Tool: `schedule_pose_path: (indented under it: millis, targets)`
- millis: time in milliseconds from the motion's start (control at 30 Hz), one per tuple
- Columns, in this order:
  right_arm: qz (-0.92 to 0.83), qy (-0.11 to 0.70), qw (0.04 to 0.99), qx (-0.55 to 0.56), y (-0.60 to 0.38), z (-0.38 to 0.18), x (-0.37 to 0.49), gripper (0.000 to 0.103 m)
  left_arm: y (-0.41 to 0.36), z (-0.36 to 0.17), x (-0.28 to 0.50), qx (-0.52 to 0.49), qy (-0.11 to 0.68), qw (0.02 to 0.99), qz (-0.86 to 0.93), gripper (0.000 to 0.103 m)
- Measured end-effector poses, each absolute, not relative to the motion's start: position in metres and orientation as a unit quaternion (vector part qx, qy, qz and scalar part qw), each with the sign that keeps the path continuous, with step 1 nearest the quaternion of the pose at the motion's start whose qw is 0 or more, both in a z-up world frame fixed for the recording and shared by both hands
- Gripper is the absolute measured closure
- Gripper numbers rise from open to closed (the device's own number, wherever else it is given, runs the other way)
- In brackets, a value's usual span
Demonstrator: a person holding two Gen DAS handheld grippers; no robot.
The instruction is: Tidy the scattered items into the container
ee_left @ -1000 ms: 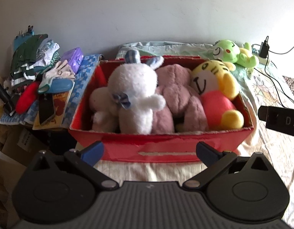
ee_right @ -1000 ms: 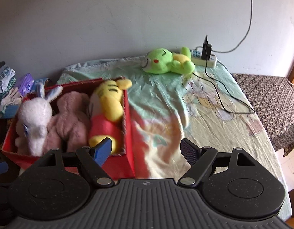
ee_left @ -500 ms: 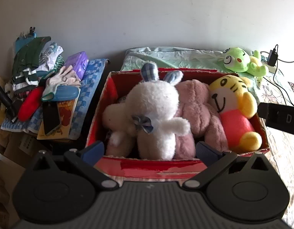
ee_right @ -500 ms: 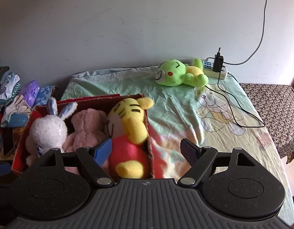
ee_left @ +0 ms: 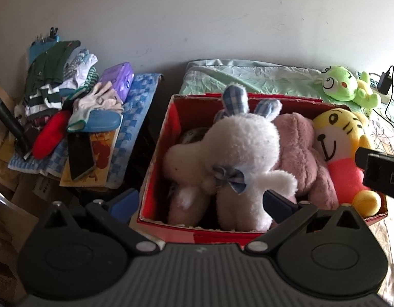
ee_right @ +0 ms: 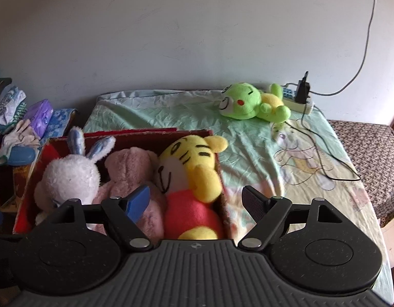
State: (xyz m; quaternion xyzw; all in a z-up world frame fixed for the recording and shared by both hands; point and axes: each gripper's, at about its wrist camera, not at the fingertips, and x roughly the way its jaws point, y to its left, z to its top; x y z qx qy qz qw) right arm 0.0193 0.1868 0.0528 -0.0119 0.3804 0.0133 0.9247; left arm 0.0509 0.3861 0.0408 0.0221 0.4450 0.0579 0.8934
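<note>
A red cardboard box (ee_left: pixel 168 125) (ee_right: pixel 35 168) stands on the bed and holds a white rabbit plush (ee_left: pixel 243 148) (ee_right: pixel 71 179), a pink plush (ee_left: pixel 302 151) (ee_right: pixel 130 171) and a yellow tiger plush in a red shirt (ee_left: pixel 337 140) (ee_right: pixel 192 168). A green frog plush (ee_left: pixel 342 87) (ee_right: pixel 250 102) lies on the bed sheet near the wall, outside the box. My left gripper (ee_left: pixel 200 203) is open and empty over the box's near left part. My right gripper (ee_right: pixel 195 202) is open and empty over the tiger plush, at the box's right wall.
A heap of clothes, gloves (ee_left: pixel 97 102), a purple pack (ee_left: pixel 117 76) and books lies on a side stand left of the box. A power strip with a charger (ee_right: pixel 302 97) and black cable (ee_right: pixel 322 153) lies at the bed's far right. The wall is behind.
Both grippers have moved forward and over the box; the box and plush toys now sit lower and closer in both views. Nothing was grasped or released.
</note>
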Motion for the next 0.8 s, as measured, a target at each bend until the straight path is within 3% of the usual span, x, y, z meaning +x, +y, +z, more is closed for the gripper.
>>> schedule_pose_path:
  millis: [200, 800]
  targets:
    - [0.019, 0.378, 0.925, -0.018, 0.192, 0.056, 0.017, 0.016, 0.39, 0.039, 0.054, 0.021, 0.448, 0.891, 0.064, 0.0]
    - [0.006, 0.402, 0.915, 0.001, 0.199, 0.054, 0.019, 0.016, 0.397, 0.037, 0.059, 0.04, 0.449, 0.891, 0.05, 0.0]
